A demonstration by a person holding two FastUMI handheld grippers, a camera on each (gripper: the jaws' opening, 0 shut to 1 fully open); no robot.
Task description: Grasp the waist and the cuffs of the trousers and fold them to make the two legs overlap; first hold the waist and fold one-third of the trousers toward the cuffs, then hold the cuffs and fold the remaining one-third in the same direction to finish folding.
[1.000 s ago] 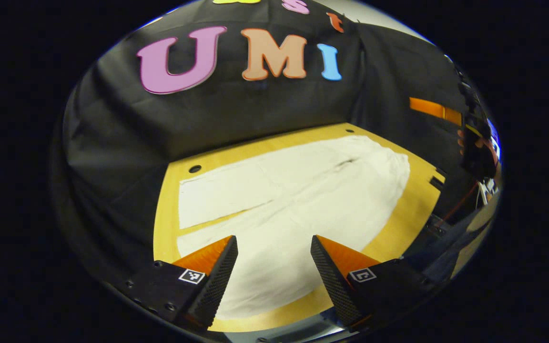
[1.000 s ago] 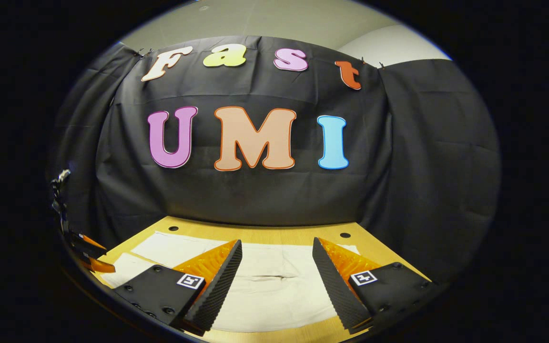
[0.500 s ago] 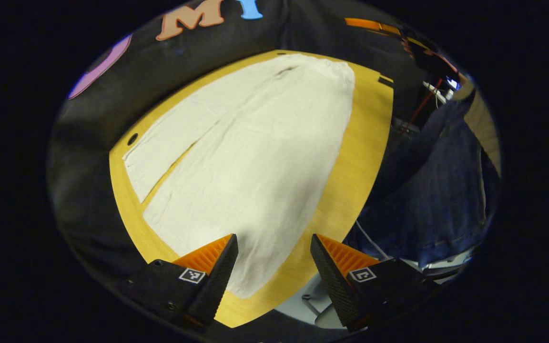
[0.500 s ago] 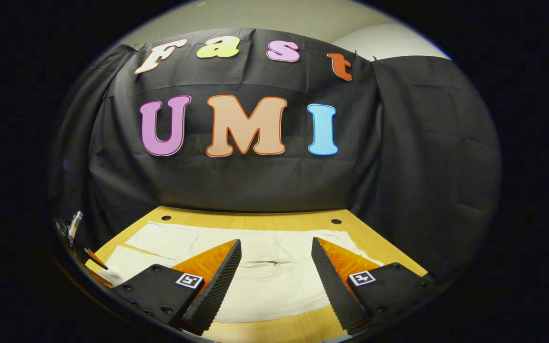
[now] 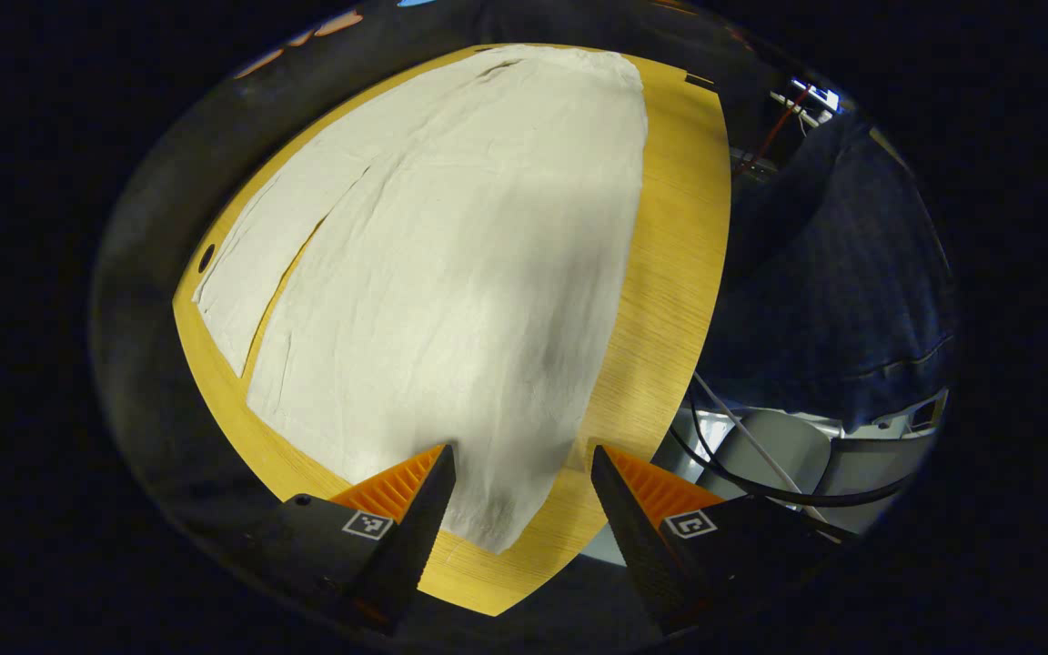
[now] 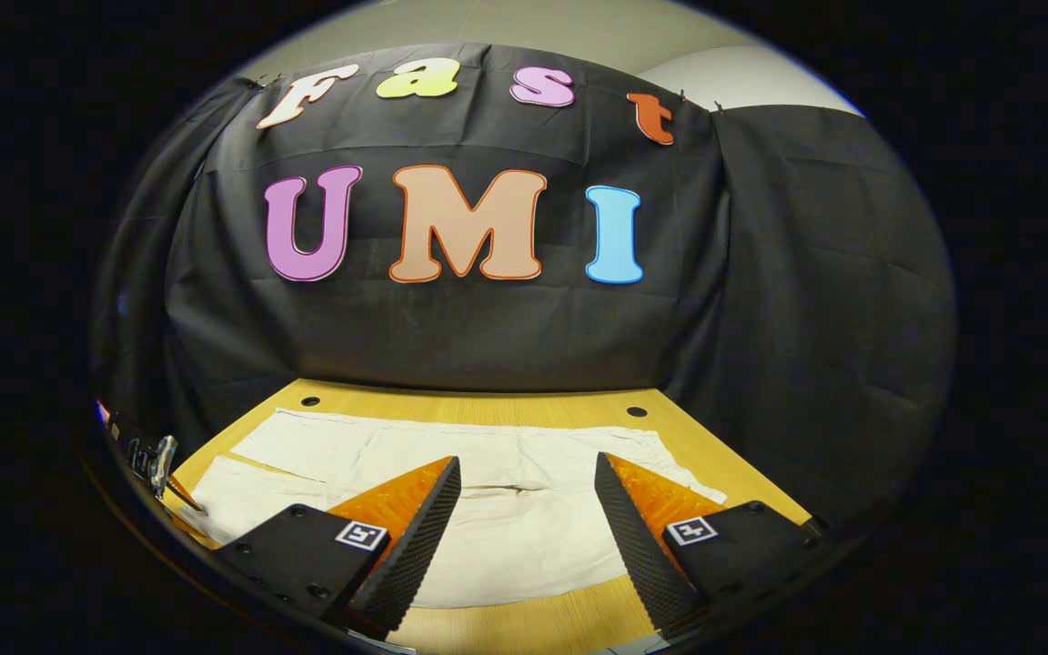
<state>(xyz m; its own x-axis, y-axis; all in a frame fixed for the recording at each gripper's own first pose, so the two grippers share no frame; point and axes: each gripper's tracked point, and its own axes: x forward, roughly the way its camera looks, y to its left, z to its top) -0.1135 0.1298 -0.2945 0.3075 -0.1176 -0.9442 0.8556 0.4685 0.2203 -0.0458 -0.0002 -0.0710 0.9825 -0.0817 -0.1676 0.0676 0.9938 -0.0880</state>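
One wooden table [image 5: 670, 273], yellow-brown, with black cloth hanging behind it. Two small round holes near its back edge [image 6: 310, 400], one toward each back corner.

One pair of trousers [image 5: 451, 273], cream white, spread flat and taking up most of the table top. Two legs lying side by side, with a thin strip of bare table showing in the gap between them. Waist end toward the right side of the table, cuffs toward the left side. Near leg running along the front edge, with its cuff corner close to the front left corner of the table. Not folded yet. Same trousers [image 6: 506, 509] in the right gripper view, lying across the table, with a small dark crease in the middle.

One person in dark blue clothes [image 5: 851, 273] standing just beside the front edge of the table. A few thin cables hanging below, beside something grey.

Two grippers. Left gripper [image 5: 518, 496] hanging over the near cuff corner, fingers wide apart, nothing between them but the cloth corner and bare wood lower down; cannot tell if touching the cloth. Right gripper [image 6: 527, 505] over the waist end near the front edge, fingers wide apart too, holding nothing. A little bit of the left gripper [image 6: 156, 464] at the far left edge of the right gripper view, by the cuffs.
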